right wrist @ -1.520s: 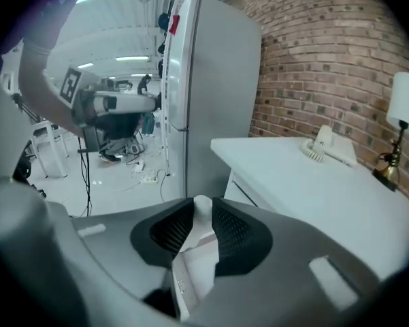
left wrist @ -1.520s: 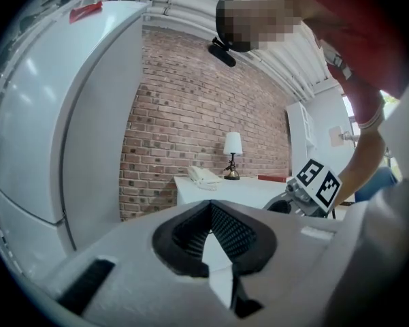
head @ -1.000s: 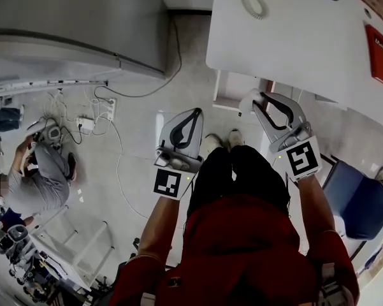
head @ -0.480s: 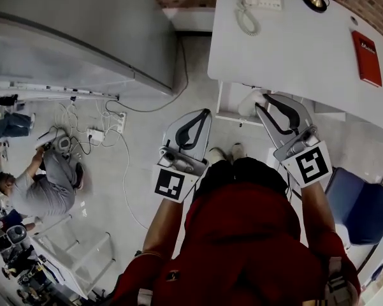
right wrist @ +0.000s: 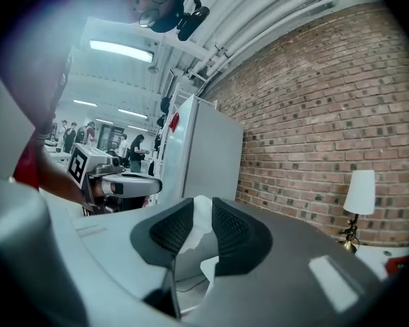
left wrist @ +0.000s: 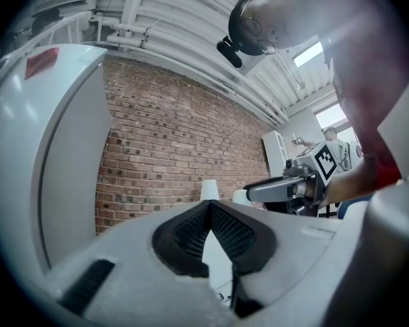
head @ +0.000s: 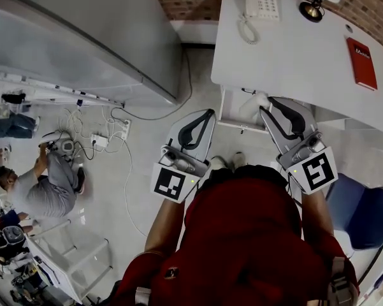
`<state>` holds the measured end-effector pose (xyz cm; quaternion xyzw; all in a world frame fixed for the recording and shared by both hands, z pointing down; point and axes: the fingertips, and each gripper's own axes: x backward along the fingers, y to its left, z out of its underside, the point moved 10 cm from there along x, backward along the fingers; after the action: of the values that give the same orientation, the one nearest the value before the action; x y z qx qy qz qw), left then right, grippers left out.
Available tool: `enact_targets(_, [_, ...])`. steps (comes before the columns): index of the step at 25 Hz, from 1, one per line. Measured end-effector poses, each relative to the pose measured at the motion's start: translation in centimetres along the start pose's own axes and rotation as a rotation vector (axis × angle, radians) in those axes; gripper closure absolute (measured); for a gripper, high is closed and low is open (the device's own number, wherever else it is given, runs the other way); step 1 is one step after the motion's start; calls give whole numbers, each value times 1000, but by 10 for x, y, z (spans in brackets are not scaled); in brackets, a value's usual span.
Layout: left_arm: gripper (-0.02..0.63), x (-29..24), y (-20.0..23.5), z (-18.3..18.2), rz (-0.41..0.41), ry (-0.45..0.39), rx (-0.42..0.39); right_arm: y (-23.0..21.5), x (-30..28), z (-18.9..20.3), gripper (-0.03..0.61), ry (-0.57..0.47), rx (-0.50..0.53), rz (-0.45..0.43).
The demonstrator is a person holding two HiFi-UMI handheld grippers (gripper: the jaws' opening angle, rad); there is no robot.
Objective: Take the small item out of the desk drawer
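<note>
While both grippers are held about level in front of the person's red top, a small white crumpled item [right wrist: 199,221] is pinched between the black ribbed pads of the right gripper [head: 266,102]. Its jaws are closed onto the item from both sides, and the narrow gap left between them is filled by it. Seen along the jaws, the item is stretched lengthwise up that gap, from deep between the pads to just past their tips, where a ragged end is shown. In the head view a rounded white lump of it is seen bulging out of the tips, towards the side of the left gripper [left wrist: 209,206]. Its long axis is thus read as running roughly along the jaws and forward, though its exact shape cannot be told.

The left gripper is carried beside the right one, apart from it, with its jaw tips brought together and nothing between them.

Just beyond the right gripper's tips a white rectangular desk [head: 293,50] is found. A white corded telephone [head: 262,0], a flat red book [head: 361,64] and a small white-shaded lamp [head: 315,2] are set on it, far ahead of the item. A red brick wall [left wrist: 184,148] is faced by both grippers.
</note>
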<state>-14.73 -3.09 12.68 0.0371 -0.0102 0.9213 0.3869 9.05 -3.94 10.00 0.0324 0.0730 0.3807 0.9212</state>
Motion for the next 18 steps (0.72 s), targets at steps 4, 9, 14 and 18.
enact_targets(4, [612,0,1,-3,0,-10,3,6,0,-7,480,-20,-13,11])
enact_targets(9, [612,0,1,-2,2,-8,10,5,9,-6,480,-6,-6,24])
enact_targets(14, [612,1,3,-1,-12,-9,12,2,14,-6,480,-12,-12,43])
enact_targets(18, [612,4,1,1,-15,-7,9,2,18,-1,480,10,12,27])
